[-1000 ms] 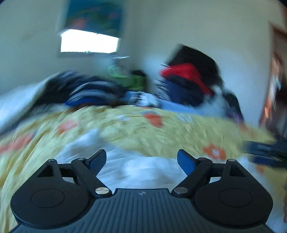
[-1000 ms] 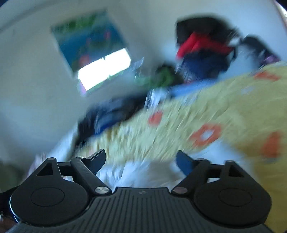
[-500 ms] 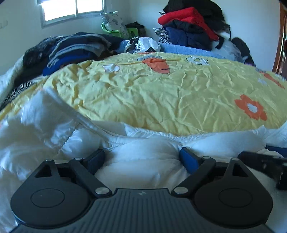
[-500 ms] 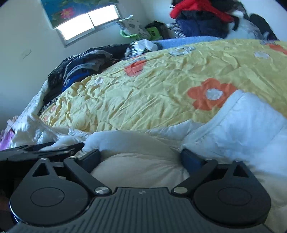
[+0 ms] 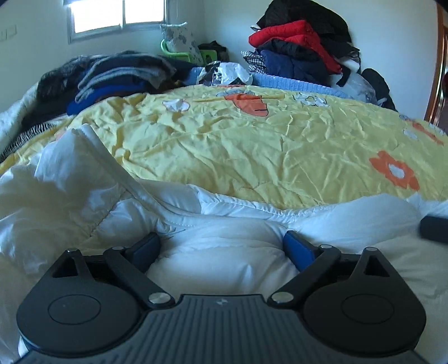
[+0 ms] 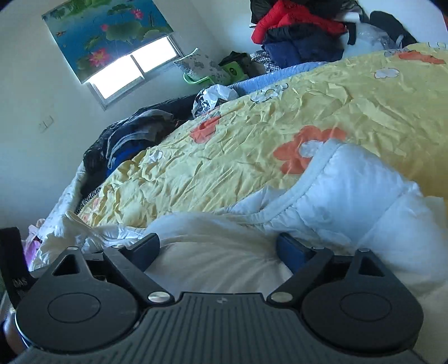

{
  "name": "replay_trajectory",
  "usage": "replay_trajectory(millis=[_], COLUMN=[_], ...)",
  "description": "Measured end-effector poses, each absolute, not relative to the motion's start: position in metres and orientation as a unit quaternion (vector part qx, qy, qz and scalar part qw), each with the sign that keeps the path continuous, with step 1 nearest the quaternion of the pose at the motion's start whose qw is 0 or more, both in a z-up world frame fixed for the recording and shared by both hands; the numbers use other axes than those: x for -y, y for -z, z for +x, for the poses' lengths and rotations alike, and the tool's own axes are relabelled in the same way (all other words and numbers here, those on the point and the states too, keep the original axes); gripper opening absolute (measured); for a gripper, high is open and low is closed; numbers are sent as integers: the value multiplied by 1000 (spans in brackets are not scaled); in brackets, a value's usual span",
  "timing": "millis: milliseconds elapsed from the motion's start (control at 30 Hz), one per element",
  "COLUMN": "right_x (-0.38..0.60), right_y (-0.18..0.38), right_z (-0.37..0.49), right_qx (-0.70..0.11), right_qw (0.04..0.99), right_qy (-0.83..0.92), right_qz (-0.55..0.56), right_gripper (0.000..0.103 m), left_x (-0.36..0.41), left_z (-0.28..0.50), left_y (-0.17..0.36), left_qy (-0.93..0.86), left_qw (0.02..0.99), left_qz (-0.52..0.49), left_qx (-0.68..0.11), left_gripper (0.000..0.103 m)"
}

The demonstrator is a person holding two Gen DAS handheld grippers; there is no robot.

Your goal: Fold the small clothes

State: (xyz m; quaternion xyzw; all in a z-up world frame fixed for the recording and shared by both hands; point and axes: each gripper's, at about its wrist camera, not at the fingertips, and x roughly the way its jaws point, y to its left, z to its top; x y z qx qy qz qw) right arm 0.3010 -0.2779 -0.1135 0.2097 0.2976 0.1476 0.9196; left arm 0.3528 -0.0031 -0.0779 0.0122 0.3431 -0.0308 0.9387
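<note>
At the bottom of the left wrist view the left gripper (image 5: pixel 221 246) has its jaws spread wide and opening, with a puffy fold of the white padded garment (image 5: pixel 224 252) bulging up between them; the blue pads sit at the sides of that fold, and whether they press it cannot be told. In the right wrist view the right gripper (image 6: pixel 218 249) is also spread wide, its jaws closing, with another rounded fold of the same white padded garment (image 6: pixel 212 252) between them, not visibly pinched. The garment lies crumpled across the lower third of both frames, on the near edge of the bed; one quilted sleeve or panel (image 6: pixel 350 190) rises toward the right of the right view, another flap (image 5: pixel 70 156) toward the left of the left view. A dark part of the other gripper (image 5: pixel 434 228) pokes in at the right edge of the left view.

Beyond the garment, filling the middle of both frames, spreads a wrinkled yellow quilt (image 5: pixel 252 145) with orange flowers (image 5: pixel 394 170). Farther back, at upper left, lies a heap of dark blue and grey clothes (image 5: pixel 112 75); at upper right a stack with a red jacket (image 5: pixel 288 36) stands against the wall. A crumpled plastic bag (image 5: pixel 224 71) and a green basket (image 5: pixel 179 54) sit between the two piles. Farthest, a bright window (image 5: pixel 112 16) at upper left, with a lotus-print blind (image 6: pixel 106 30) above it in the right view
</note>
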Motion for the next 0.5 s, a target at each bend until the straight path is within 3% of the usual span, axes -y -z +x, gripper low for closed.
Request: replay_trajectory(millis=[100, 133, 200, 300, 500], right_x=[263, 262, 268, 272, 243], right_y=[106, 98, 75, 50, 52], right_z=[304, 299, 273, 231, 192], right_qx=[-321, -325, -294, -265, -291], right_qw=[923, 923, 921, 911, 879], right_qy=[-134, -125, -158, -214, -287], right_qz=[166, 162, 199, 232, 245], right_gripper=[93, 87, 87, 96, 96], left_x=[-5, -15, -46, -112, -213], left_z=[344, 333, 300, 238, 162], left_y=[62, 48, 17, -15, 21], left_qy=[43, 45, 65, 75, -90], left_qw=[938, 942, 952, 958, 907], left_qz=[10, -6, -60, -150, -323], left_qx=[-344, -333, -294, -234, -254], left_gripper=[94, 94, 95, 97, 101])
